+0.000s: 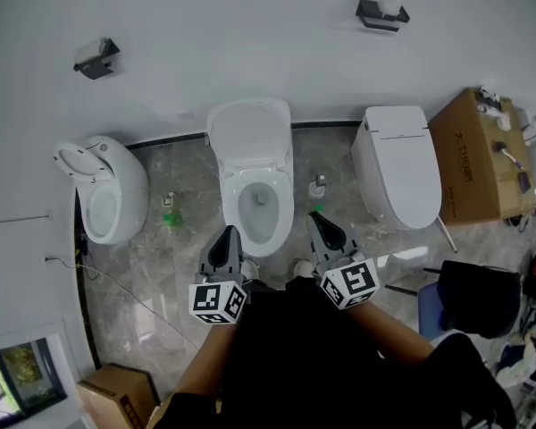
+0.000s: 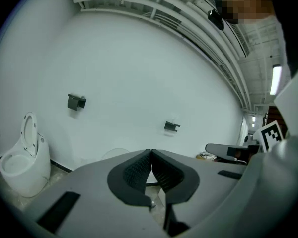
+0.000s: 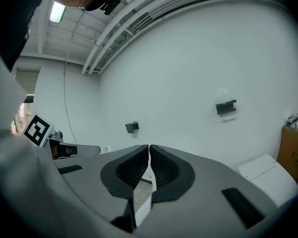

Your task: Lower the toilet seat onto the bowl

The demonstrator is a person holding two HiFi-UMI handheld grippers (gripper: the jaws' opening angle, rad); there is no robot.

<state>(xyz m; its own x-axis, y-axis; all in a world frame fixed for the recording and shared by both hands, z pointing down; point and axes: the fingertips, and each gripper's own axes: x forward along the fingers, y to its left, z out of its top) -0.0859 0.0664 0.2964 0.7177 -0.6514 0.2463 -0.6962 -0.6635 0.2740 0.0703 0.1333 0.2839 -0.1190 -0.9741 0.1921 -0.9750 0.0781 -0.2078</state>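
Head view: the middle toilet (image 1: 257,206) stands against the wall, straight ahead of both tools. Its seat (image 1: 236,206) seems to lie flat on the bowl, and its lid (image 1: 248,132) stands up at the wall.
Left tool (image 1: 230,231): jaws closed on each other, nothing between them. The tip lies at the front left rim of the bowl.
Right tool (image 1: 315,217): also closed and empty, just right of the bowl.
Hard to make out: whether either tip touches the toilet. Both gripper views show mostly white wall behind the jaws.
Open room: bare floor (image 1: 161,266) shows on each side, up to the left toilet (image 1: 103,195) and the right toilet (image 1: 397,164).
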